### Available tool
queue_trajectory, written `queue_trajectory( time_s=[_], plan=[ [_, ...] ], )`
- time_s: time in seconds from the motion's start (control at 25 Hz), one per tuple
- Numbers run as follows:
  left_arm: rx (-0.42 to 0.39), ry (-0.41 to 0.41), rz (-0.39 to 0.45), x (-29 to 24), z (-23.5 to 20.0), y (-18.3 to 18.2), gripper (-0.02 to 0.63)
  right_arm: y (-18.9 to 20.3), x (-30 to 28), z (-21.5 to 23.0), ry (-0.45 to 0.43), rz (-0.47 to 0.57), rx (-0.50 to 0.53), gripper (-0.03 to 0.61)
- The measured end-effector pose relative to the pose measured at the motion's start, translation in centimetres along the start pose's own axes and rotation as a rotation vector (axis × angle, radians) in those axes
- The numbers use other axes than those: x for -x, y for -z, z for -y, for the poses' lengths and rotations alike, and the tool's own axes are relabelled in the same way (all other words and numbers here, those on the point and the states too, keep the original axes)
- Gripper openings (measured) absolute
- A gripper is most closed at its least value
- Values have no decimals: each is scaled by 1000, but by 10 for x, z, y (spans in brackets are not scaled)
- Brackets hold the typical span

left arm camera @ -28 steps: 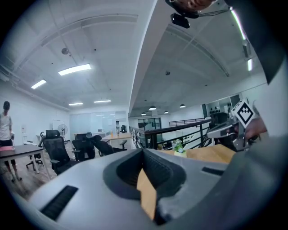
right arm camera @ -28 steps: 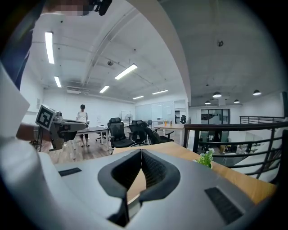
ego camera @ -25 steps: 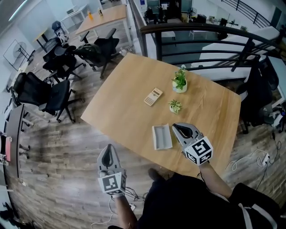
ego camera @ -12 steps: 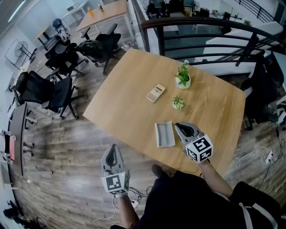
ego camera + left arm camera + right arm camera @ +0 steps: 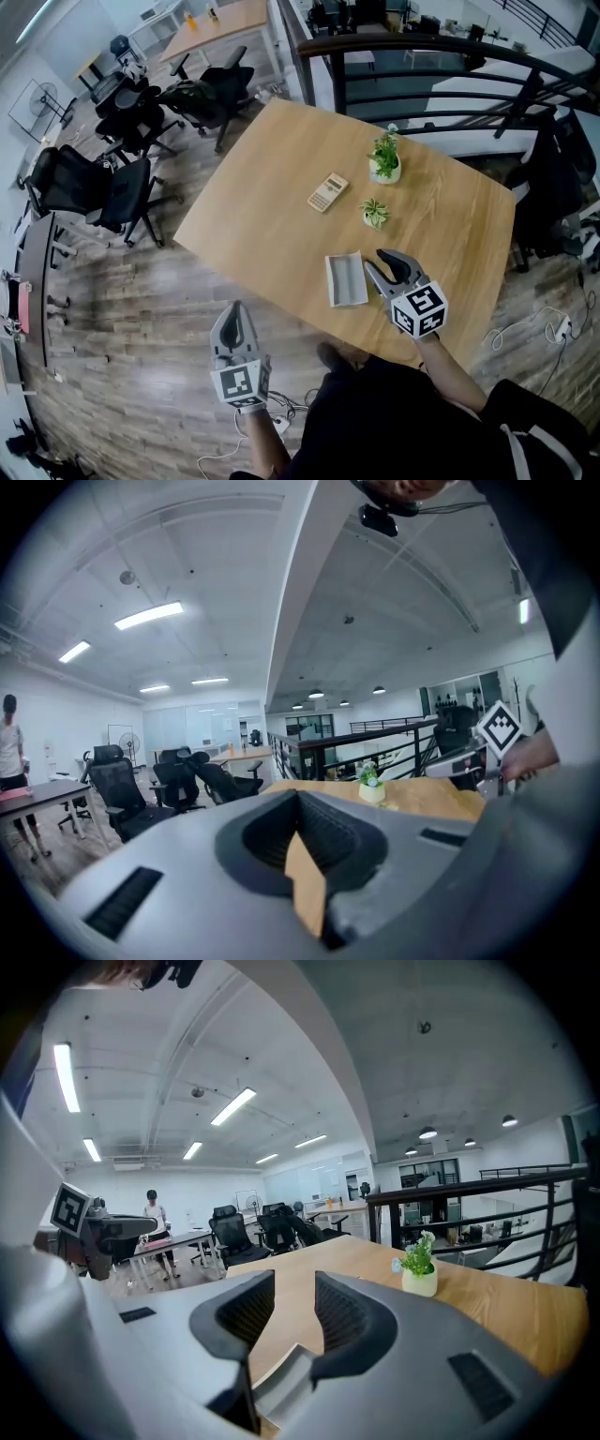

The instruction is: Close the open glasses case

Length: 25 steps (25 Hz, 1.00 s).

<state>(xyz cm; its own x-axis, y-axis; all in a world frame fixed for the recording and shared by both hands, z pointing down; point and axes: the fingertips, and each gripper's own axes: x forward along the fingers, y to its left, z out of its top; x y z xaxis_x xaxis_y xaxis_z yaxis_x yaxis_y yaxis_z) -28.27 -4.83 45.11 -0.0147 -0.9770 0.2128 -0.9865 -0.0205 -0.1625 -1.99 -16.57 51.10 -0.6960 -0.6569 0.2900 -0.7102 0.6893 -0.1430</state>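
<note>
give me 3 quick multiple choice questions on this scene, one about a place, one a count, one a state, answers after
1. Where is the case?
A. on the table, just left of the right gripper
B. on the floor
C. on a chair

2. How many potted plants stand on the table?
A. one
B. two
C. three

3. How do the right gripper's jaws stand?
A. shut on the case
B. apart
C. shut on a plant

Answers:
1 A: the head view shows it lying open beside that gripper, close to the table's near edge.
2 B: there is a big plant and a small plant, and no third.
3 B: the right gripper view shows a gap between the jaws, which have just been opening. The pads press on nothing, and only the case's edge shows low in the gap.
</note>
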Motion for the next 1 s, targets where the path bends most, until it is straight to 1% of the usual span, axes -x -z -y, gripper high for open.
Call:
queue_trajectory(
  time_s=[0.4,0.52,0.64,0.8,1.0],
  plan=[
    [-1,7,2,-6,1,-2,-6,-2,-2,5,6,0,-13,143],
    [-21,13,-6,-6,3,-3,-5,2,-3,8,14,1,-36,143],
    [-31,16,-8,-5,5,-4,-6,14,-8,13,25,-12,-93,143],
    [-32,10,-16,-2,2,-3,-5,43,-19,20,42,-51,-198,143],
    [-41,9,-36,4,1,0,-5,97,-40,33,79,-140,-335,143]
  ],
)
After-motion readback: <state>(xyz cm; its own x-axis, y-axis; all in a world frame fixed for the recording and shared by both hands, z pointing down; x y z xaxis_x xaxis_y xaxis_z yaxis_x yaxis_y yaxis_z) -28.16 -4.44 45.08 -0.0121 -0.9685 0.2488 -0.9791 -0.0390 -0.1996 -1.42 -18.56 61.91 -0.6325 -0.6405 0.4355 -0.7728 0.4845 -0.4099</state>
